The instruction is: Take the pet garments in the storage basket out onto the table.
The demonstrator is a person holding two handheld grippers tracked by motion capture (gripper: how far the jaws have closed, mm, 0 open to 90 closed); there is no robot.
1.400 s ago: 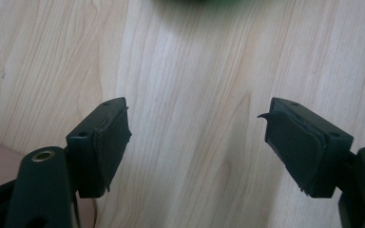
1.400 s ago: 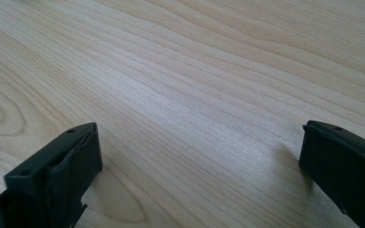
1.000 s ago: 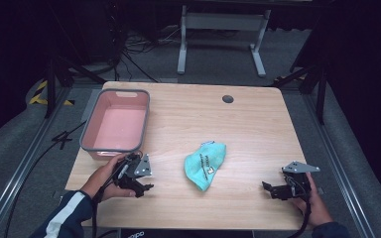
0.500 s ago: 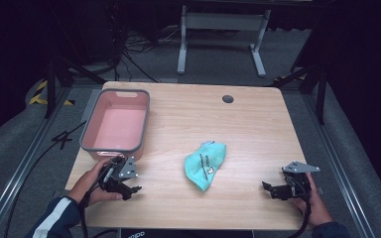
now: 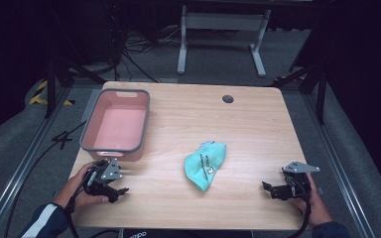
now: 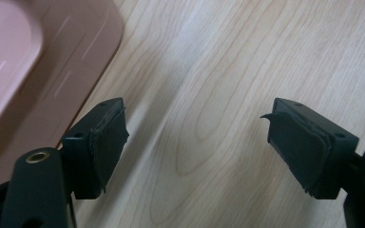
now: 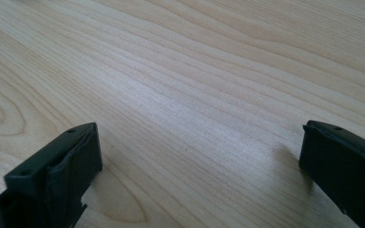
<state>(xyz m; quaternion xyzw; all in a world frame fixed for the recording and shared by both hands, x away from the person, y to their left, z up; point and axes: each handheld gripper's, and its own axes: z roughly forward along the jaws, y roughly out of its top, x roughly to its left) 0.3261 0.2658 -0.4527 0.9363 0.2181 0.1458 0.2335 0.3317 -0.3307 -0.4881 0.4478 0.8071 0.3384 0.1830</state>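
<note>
- Left gripper (image 5: 110, 184): at the counter's near-left corner, just in front of the pink tub (image 5: 116, 126). It has drawn back toward the near-left edge over the past second, further from the cloth. Jaws spread, nothing between them; in the left gripper view, bare wood lies under them.
- Right gripper (image 5: 276, 190): near-right corner, unmoved since the earlier frames. Jaws spread wide and empty over bare wood.
- Teal cloth (image 5: 206, 162): crumpled in a loose heap on the counter (image 5: 258, 129), middle of the near half, between the two grippers and well apart from both; it has not shifted.
- Reading: neither gripper has the cloth in hand, and the left one's retreat suggests a rest or reset pose, not a reach.
- Surroundings: the pink tub stands empty, left of the cloth; a round dark grommet (image 5: 227, 98) sits near the far edge.
- Obstructions: none on the open wood between either gripper and the cloth.
</note>
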